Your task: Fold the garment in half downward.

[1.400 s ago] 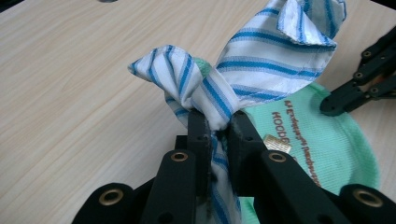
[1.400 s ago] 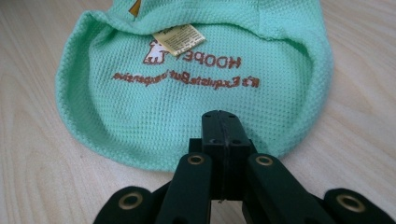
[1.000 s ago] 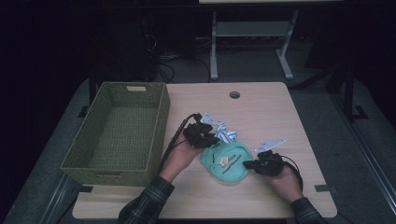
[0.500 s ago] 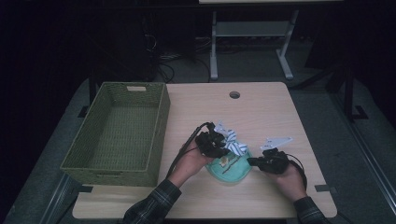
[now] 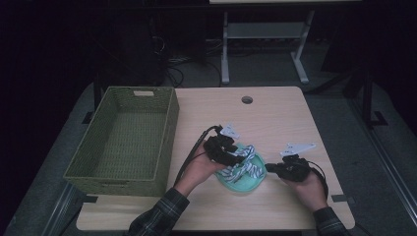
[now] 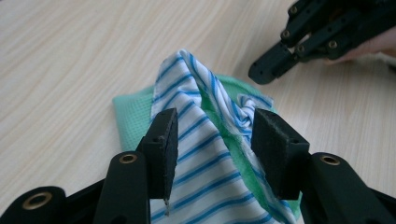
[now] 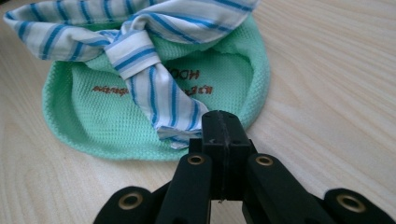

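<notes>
- Roughly mid-table, near the front edge, a green mesh cloth (image 5: 244, 181) lies flat on the wooden table (image 5: 275, 118), with a blue-and-white striped cloth (image 5: 244, 164) bunched and twisted on top of it.
- Left gripper (image 6: 212, 135) – jaws part open and just been opening; striped cloth runs up between the two pads but neither pad presses on it, gaps visible on both sides in the left gripper view. So it is not clamping the cloth.
- Same gripper in the high view (image 5: 230, 156) sits over the left part of the cloth pile, hand coming in from below, plaid sleeve (image 5: 160, 216) at the bottom edge.
- Right gripper (image 7: 223, 122) – jaws fully closed, pads pressed together, nothing between them. Tip is just in front of the near rim of the green cloth, right by the loose end of the striped cloth; cannot tell if it touches the fabric.
- High view puts the right gripper (image 5: 275, 169) at the right edge of the green cloth, low to the table.
- Striped cloth has a knot-like twist in the middle, one tail hanging toward the right gripper, the rest spread across the far side of the green cloth.
- Green cloth carries small printed lettering – too blurred to read.
- Green woven basket (image 5: 125, 140) stands on the left side of the table, well apart from the cloths.
- Round hole (image 5: 247, 100) in the table toward the far edge.
</notes>
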